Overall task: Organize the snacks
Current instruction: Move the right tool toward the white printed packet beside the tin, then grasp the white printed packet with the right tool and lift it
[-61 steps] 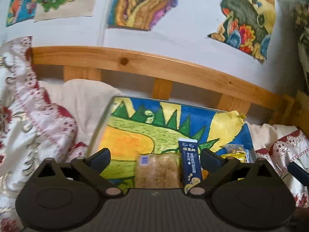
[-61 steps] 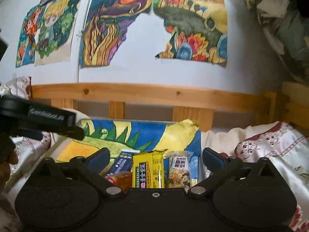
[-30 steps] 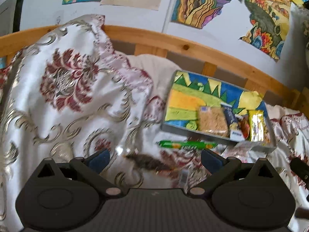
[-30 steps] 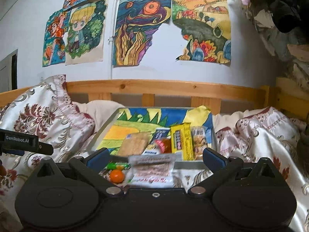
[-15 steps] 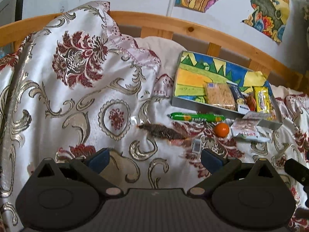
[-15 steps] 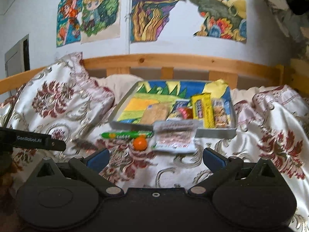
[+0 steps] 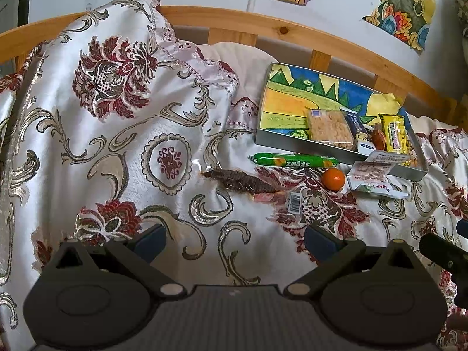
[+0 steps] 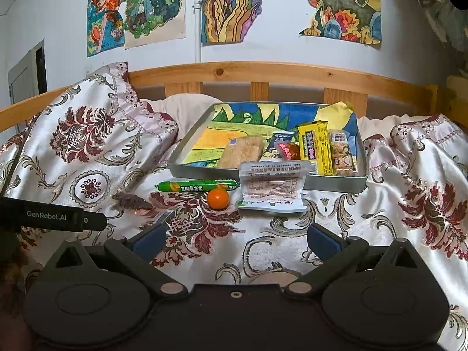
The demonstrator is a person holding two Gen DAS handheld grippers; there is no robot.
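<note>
Fingers of the left gripper (image 7: pixel 235 241) and right gripper (image 8: pixel 237 239) spread apart, empty, level above the bed's quilt (image 8: pixel 278 234), facing the tray (image 8: pixel 263 174) near the headboard.

We see that the left gripper (image 7: pixel 235 241) has a black body with two round discs, silver screws and blue pads (image 7: pixel 152 240). The right gripper (image 8: pixel 235 241) looks the same, and white "GenRobot.AI" lettering marks the left one's side.

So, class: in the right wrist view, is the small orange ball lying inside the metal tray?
No, the orange ball lies on the patterned bedspread in front of the metal tray, beside the green sausage stick.
</note>
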